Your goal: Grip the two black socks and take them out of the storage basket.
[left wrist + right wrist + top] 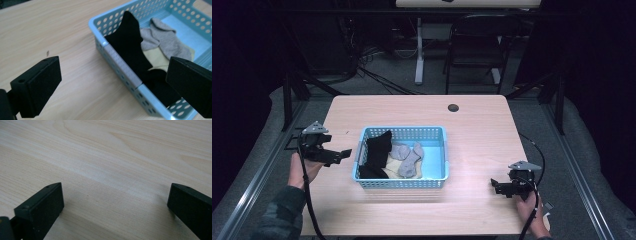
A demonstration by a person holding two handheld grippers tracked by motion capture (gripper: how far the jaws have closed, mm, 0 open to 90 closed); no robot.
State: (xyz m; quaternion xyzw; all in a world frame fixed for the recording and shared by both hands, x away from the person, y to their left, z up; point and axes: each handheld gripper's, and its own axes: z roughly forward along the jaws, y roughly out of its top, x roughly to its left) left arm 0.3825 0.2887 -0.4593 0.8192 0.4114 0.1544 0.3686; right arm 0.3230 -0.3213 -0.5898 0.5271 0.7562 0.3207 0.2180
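Pale blue plastic, the perforated basket (432,134) sits mid-tabletop (477,130), holding a black sock (377,150) draped on its left wall, grey socks (409,157) and a yellowish cloth (156,58); no writing is legible. The left gripper (343,154), jaws spread wide and empty, hovers near the left edge beside the basket. The right gripper (495,186), likewise released, hangs near the front right corner.

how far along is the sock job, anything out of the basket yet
Nothing looks done: the black sock, grey socks and a pale yellow piece all lie inside the blue basket, and no sock lies on the table. In hand: the left gripper, jaws open, points at the basket's left side by the black sock. The right gripper sits open over bare wood. Every sock remains.
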